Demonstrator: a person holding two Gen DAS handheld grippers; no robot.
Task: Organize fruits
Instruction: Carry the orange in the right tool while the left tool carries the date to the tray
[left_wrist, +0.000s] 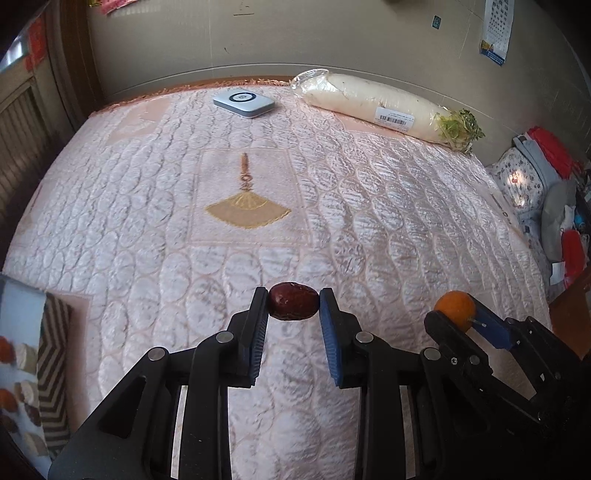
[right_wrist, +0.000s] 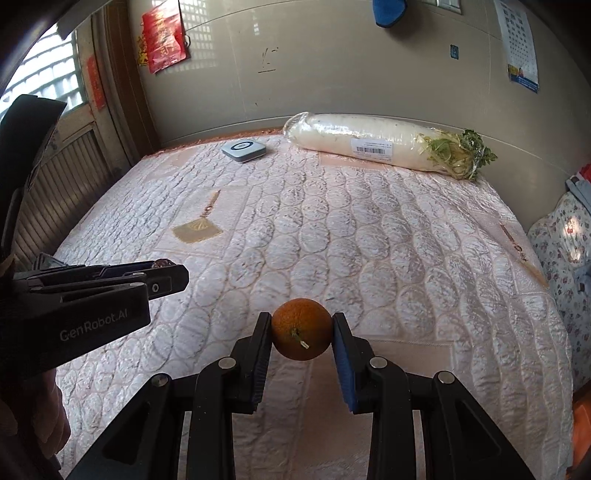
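**2 fruits held above the quilted bed**

A dark red jujube (left_wrist: 293, 305) is pinched end to end between the tips of the left gripper (left_wrist: 293, 308), whose jaws are closed on it. An orange (right_wrist: 301, 329), its short stem turned toward the camera, is clamped between the blue pads of the right gripper (right_wrist: 301, 334), whose jaws are likewise closed on the fruit. Both fruits are carried clear of the pink quilted bedcover (left_wrist: 369, 206), on which a gold fan motif (left_wrist: 247, 210) is woven. In the left wrist view the right gripper is seen at the lower right with the orange in its tips; in the right wrist view the left gripper is seen side-on at the left edge, and only a sliver of its fruit can be made out.

Against the far wall a large wrapped white radish (right_wrist: 380, 146), bearing a barcode label, is laid along the bed's edge. A small white flat device (right_wrist: 243, 150) is placed near it, to its left. A printed box (left_wrist: 26, 365) is seen at the lower left edge of the left wrist view.
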